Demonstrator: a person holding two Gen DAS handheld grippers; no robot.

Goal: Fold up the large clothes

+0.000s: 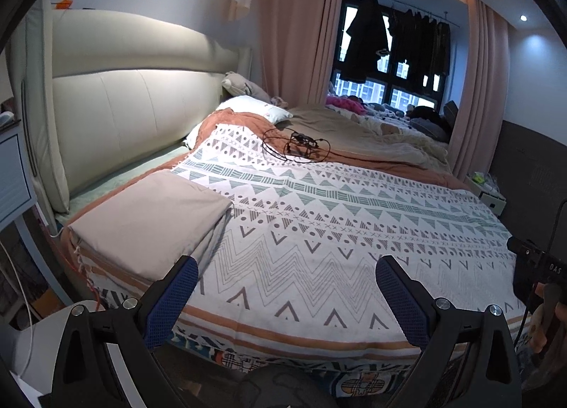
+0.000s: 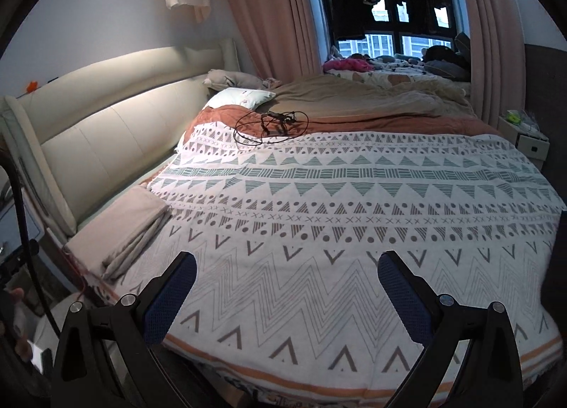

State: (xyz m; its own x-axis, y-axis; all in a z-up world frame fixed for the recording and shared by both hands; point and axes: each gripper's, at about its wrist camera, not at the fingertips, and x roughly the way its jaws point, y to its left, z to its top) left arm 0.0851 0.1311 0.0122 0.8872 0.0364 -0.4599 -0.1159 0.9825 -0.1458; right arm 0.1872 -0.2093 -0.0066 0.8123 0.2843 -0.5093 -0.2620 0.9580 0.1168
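Note:
A folded beige cloth (image 1: 149, 220) lies as a flat rectangle on the bed's near left corner, also seen at the left in the right wrist view as the folded beige cloth (image 2: 131, 227). Under it spreads a white blanket (image 1: 319, 230) with grey and green geometric patterns, the same patterned blanket (image 2: 336, 223) filling the right wrist view. My left gripper (image 1: 287, 268) hovers open above the blanket's near edge, just right of the folded cloth. My right gripper (image 2: 287, 264) is open too, over the blanket's near middle. Neither holds anything.
A black cable bundle (image 1: 297, 145) lies further up the bed. A cream headboard (image 1: 124, 96) runs along the left, with pillows (image 1: 255, 106) beyond. Pink curtains (image 1: 297, 25) frame a window with dark hanging clothes. A white nightstand (image 1: 490, 195) stands at the right.

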